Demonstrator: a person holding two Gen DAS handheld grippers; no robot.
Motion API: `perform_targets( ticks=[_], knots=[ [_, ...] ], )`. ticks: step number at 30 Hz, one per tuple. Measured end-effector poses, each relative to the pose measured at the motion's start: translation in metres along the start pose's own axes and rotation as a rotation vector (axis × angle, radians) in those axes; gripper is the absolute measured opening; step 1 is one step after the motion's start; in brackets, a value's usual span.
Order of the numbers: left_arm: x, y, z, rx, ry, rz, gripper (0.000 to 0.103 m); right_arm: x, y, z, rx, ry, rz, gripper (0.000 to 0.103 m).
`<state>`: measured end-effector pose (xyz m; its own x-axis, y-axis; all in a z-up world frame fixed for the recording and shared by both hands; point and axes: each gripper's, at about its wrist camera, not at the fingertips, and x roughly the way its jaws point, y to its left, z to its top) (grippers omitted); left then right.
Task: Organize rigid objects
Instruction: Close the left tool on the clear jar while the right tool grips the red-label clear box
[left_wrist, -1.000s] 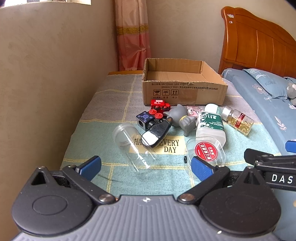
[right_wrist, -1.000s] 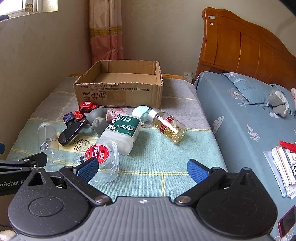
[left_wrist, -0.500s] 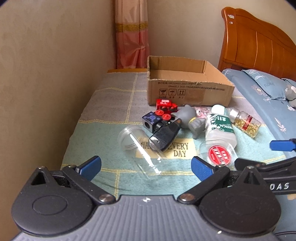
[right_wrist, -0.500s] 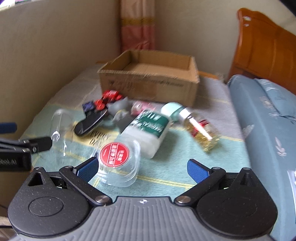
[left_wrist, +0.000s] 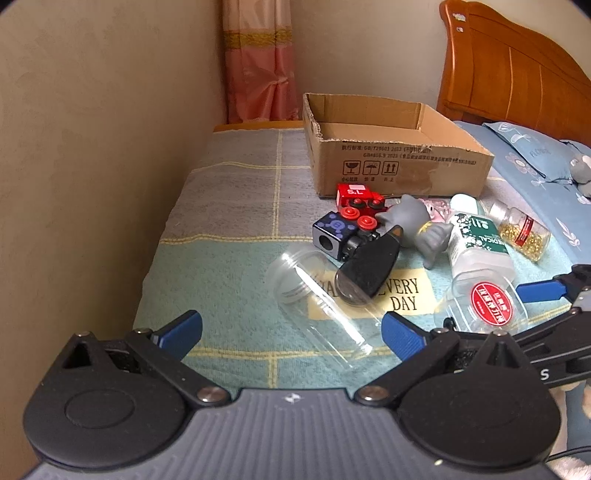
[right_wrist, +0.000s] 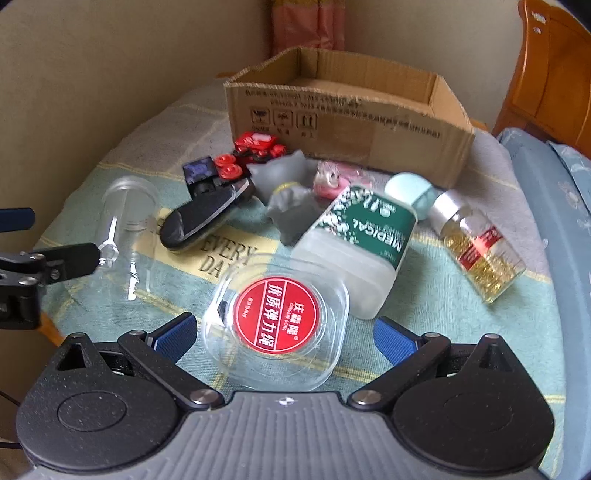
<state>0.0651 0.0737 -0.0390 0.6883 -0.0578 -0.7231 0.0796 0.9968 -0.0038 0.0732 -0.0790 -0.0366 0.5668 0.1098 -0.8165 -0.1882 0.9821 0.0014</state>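
Nothing is packed yet: the cardboard box (left_wrist: 399, 162) looks empty, the clutter still lies before it, and both the left gripper (left_wrist: 291, 332) and right gripper (right_wrist: 282, 334) gape apart, the right around the red-labelled clear case (right_wrist: 277, 317)

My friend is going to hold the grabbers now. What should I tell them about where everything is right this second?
Left gripper: open, empty, lined up on the clear jar lying on its side.
Right gripper: open, empty, either side of the clear square container with the red label.
Cardboard box: nothing visible inside it.
In front of it on the blanket: red toy train, blue block, black device, grey figurine, pink toy, white MEDICAL bottle, capsule bottle.
Done: nothing packed yet.
Left: pick up each item; the box is probably where they go.
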Motion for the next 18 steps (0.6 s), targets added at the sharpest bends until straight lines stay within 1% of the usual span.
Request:
perform_targets(
  ticks=[5,9,10,12,13,18],
  knots=[
    [0.007,-0.002,0.001,0.048,0.023,-0.06,0.102,-0.001,-0.017,-0.001,0.039,0.016,-0.014,0.103],
    [0.011,-0.008,0.0,0.113,0.044,-0.106,0.102,-0.007,-0.036,-0.006,0.042,0.025,-0.069,0.103],
    [0.012,-0.009,-0.001,0.132,0.052,-0.116,0.102,-0.006,-0.041,-0.007,0.039,0.033,-0.089,0.103],
    [0.015,-0.012,-0.004,0.167,0.068,-0.134,0.102,-0.003,-0.051,-0.012,0.042,0.061,-0.104,0.103],
    [0.016,-0.013,-0.006,0.182,0.077,-0.145,0.102,-0.004,-0.057,-0.015,0.062,0.052,-0.077,0.103],
    [0.03,-0.012,-0.016,0.228,0.119,-0.164,0.102,-0.009,-0.062,-0.027,0.027,0.001,-0.058,0.103]
  ],
)
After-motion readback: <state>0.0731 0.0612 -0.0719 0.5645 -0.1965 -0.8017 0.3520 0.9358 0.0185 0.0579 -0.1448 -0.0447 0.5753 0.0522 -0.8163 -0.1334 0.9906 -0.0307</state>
